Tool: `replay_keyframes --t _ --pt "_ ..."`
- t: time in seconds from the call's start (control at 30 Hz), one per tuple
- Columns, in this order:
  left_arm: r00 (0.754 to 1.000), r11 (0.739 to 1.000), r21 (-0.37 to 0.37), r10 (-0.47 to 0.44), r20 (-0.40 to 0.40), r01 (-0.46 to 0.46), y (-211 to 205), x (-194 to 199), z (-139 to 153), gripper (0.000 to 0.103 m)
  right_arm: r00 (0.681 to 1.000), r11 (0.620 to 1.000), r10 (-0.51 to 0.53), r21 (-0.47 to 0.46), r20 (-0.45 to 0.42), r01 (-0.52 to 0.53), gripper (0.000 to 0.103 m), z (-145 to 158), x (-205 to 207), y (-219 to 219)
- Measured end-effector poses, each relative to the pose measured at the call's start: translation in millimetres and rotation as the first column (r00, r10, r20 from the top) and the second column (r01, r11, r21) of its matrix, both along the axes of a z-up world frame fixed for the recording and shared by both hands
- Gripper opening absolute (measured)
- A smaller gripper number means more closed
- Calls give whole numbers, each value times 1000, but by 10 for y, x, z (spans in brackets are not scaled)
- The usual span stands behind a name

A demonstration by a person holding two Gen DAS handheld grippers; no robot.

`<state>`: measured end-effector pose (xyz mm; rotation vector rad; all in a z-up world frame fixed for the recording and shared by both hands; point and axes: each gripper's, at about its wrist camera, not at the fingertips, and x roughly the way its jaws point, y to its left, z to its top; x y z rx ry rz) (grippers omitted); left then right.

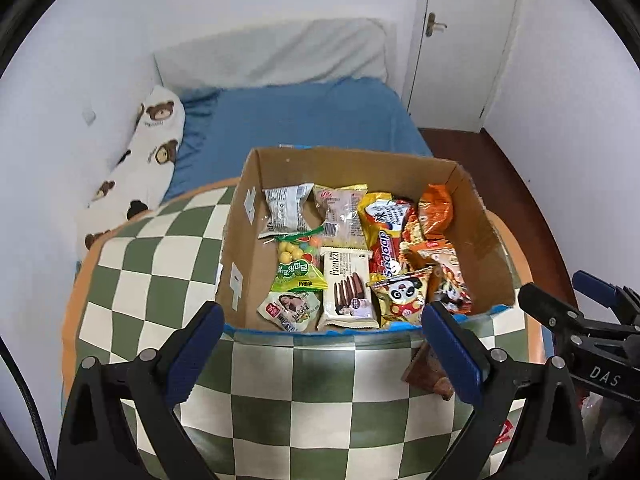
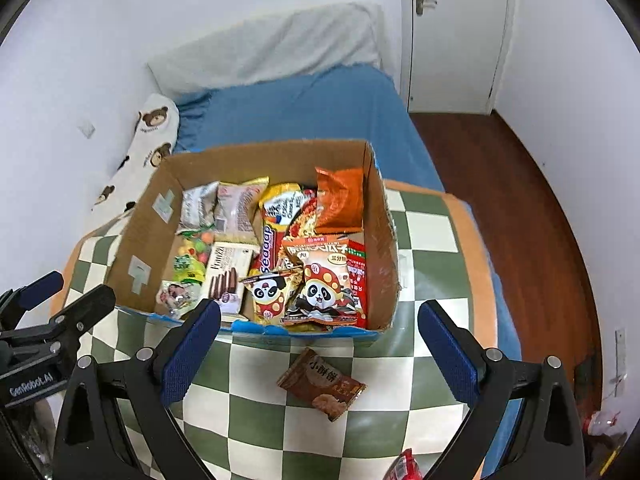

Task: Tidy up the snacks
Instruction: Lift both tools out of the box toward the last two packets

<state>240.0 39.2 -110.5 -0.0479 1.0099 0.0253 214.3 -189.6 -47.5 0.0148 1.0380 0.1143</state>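
An open cardboard box [image 1: 474,216] [image 2: 384,240] stands on a green-and-white checkered mat and is packed with several snack packets. Among them are a Franzzi biscuit pack [image 1: 346,288], a green sweets bag [image 1: 298,276], panda packets [image 2: 320,292] and an orange bag [image 2: 340,200]. A brown snack packet [image 2: 322,384] lies loose on the mat in front of the box; in the left wrist view a finger half hides this brown packet [image 1: 422,374]. My left gripper [image 1: 322,328] hovers open above the box's near edge, holding nothing. My right gripper [image 2: 320,320] is open too, above the brown packet and apart from it.
The checkered mat [image 1: 160,248] lies on a bed with a blue sheet [image 1: 312,120]. A bear-print pillow [image 1: 148,152] and a white pillow [image 1: 280,52] rest by the wall. A red packet [image 2: 406,466] peeks in at the bottom edge. Wooden floor [image 2: 520,220] and a door are to the right.
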Motion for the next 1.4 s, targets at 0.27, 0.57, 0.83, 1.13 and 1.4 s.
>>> replay_keyframes --t 0.27,0.57,0.83,1.13,1.4 --pt "999 1000 -14 11 31 -11 -90 -243 135 101 1000 998 -14 54 28 12 101 140 -266 -27" --pt "999 1000 -23 -15 -43 14 -367 -310 -128 101 987 978 -135 149 -84 147 101 -171 -523 -550" --pt "959 993 -65 -108 -261 94 -971 -172 -971 101 874 881 -323 222 -363 418 59 -1305 -963 -1468" --pt "921 987 -158 -28 -388 -36 -1415 84 -1790 101 761 805 -415 189 -499 563 63 -2069 -1324 -1850" --pt "911 1000 3 -23 -413 26 -1677 75 -2286 101 756 806 -424 172 -499 566 64 -2130 -1432 -1884"
